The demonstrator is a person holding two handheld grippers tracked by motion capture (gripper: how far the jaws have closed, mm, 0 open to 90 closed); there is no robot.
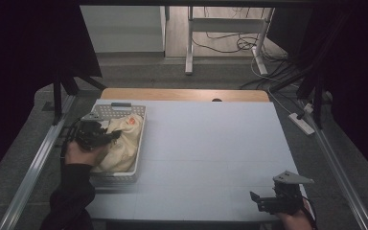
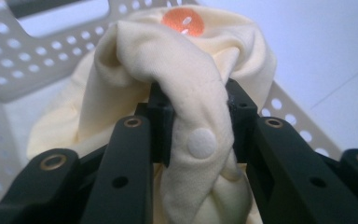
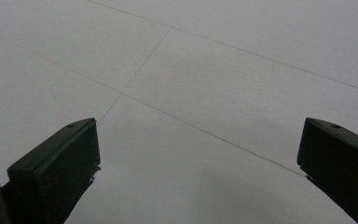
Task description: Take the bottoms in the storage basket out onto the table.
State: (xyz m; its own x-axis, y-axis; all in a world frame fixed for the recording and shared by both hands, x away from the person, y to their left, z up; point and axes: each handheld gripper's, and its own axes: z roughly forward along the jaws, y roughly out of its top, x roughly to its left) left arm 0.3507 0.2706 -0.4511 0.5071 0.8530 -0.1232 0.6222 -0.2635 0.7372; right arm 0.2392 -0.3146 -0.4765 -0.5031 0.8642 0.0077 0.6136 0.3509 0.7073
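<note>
Left claw [image 2: 193, 116] clamped on bunched fold of cream garment [image 1: 122, 141] in white basket [image 1: 141, 139], bench's left edge. Soft, light, limp; will trail. Right claw [image 3: 198, 154] wide open, empty.

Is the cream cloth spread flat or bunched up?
Bunched up. The cloth lies crumpled in the basket, one fold pinched in the left claw.
</note>
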